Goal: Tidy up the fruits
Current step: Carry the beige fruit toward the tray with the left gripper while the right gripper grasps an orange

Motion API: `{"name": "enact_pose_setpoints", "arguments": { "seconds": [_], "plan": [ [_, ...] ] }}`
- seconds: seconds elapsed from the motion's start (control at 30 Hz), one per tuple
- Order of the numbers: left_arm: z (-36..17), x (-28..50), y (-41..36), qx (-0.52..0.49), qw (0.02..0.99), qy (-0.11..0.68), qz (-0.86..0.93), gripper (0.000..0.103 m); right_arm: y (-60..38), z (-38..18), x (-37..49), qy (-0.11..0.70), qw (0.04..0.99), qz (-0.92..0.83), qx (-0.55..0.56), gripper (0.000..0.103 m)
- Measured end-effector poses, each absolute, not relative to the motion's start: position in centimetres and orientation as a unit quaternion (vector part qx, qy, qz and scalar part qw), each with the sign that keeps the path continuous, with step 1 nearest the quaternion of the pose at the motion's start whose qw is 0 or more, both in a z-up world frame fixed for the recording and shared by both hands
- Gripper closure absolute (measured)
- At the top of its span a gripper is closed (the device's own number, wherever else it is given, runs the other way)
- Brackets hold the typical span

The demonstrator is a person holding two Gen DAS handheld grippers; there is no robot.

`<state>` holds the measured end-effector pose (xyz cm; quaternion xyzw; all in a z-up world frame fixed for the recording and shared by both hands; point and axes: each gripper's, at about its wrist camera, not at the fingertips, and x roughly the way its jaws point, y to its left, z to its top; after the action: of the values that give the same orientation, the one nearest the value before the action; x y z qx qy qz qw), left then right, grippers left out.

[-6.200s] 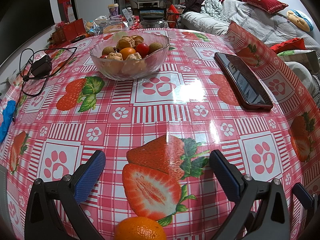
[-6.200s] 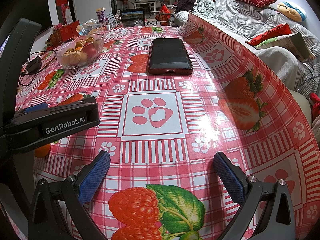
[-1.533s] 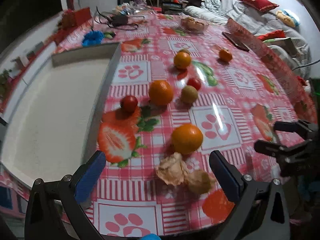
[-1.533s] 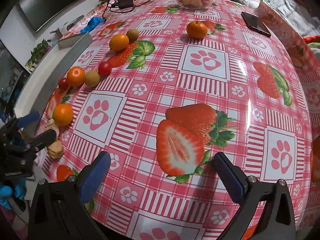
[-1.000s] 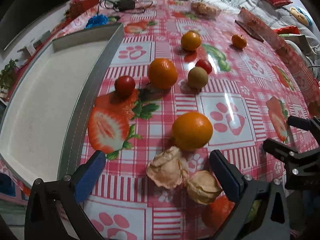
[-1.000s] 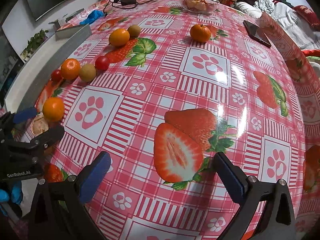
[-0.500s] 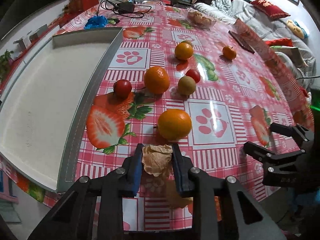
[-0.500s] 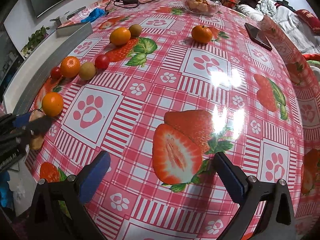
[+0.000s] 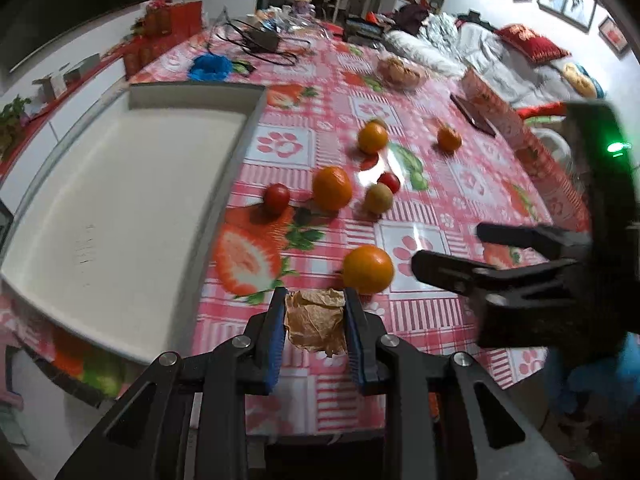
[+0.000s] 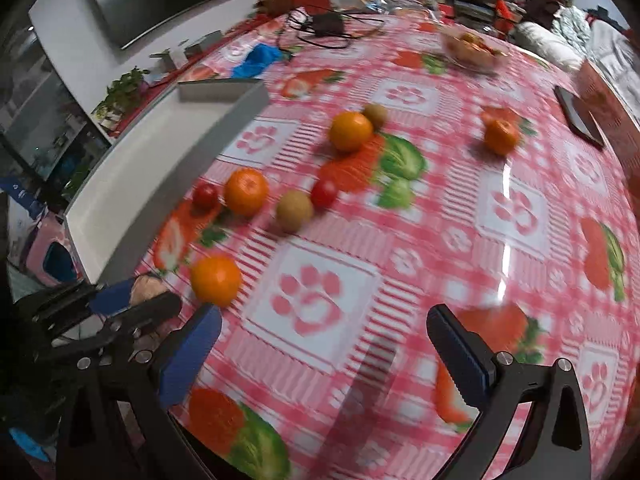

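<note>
My left gripper [image 9: 316,334] is shut on a papery tan husk fruit [image 9: 316,322], held just above the near table edge. It shows in the right wrist view [image 10: 148,286] too. An orange [image 9: 368,269] lies just beyond it. Further off lie a second orange [image 9: 332,188], a red tomato [image 9: 277,197], a kiwi [image 9: 378,198] and two more oranges [image 9: 372,138] [image 9: 449,139]. A white tray [image 9: 120,184] lies to the left. My right gripper [image 10: 320,354] is open and empty over the tablecloth, to the right of the left one.
A glass bowl of fruit [image 10: 472,50] stands at the far side. A dark phone [image 10: 580,118] lies far right. A charger with cables [image 10: 328,24] and a blue cloth [image 10: 256,60] lie far left. A sofa [image 9: 500,52] is beyond the table.
Both grippers moved from the bowl end to the scattered fruits. My left gripper closed on the husk fruit and has lifted it slightly. My right gripper swung left, nearer the fruits.
</note>
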<state>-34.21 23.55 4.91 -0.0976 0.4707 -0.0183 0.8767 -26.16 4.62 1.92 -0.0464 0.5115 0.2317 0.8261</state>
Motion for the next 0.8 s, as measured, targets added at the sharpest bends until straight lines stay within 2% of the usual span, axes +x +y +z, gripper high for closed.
{"name": "enact_pose_setpoints", "arguments": {
  "seconds": [0.1, 0.23, 0.3, 0.33, 0.37, 0.43, 0.5, 0.63, 0.8],
  "plan": [
    [6.5, -35.3, 25.1, -0.111, 0.884, 0.453, -0.005, 0.073, 6.2, 1.7, -25.9, 0.515, 0.818, 0.253, -0.04, 0.0],
    [7.8, -35.6, 27.2, -0.117, 0.889, 0.442, 0.017, 0.073, 9.5, 1.4, -26.6, 0.509, 0.811, 0.277, -0.082, 0.0],
    [8.2, -35.7, 28.3, -0.121, 0.891, 0.437, 0.027, 0.073, 10.9, 0.9, -26.9, 0.507, 0.808, 0.28, -0.104, 0.013],
    [8.4, -35.7, 28.7, -0.123, 0.891, 0.436, 0.029, 0.073, 11.6, 0.5, -26.9, 0.515, 0.802, 0.282, -0.11, 0.034],
    [8.5, -35.7, 29.1, -0.124, 0.891, 0.435, 0.032, 0.073, 12.0, 0.0, -26.8, 0.526, 0.795, 0.281, -0.112, 0.049],
    [8.6, -35.8, 29.9, -0.125, 0.892, 0.432, 0.035, 0.073, 12.4, -0.1, -27.0, 0.522, 0.798, 0.274, -0.122, 0.05],
    [8.7, -35.7, 30.6, -0.124, 0.892, 0.433, 0.035, 0.073, 12.6, -0.1, -27.2, 0.519, 0.802, 0.267, -0.128, 0.065],
    [9.6, -35.5, 32.2, -0.113, 0.895, 0.431, 0.032, 0.073, 12.0, 0.3, -26.6, 0.527, 0.803, 0.265, -0.09, 0.065],
    [12.1, -34.5, 35.2, -0.088, 0.906, 0.413, 0.035, 0.073, 12.6, 3.7, -25.4, 0.513, 0.809, 0.276, -0.073, 0.065]
  ]
}}
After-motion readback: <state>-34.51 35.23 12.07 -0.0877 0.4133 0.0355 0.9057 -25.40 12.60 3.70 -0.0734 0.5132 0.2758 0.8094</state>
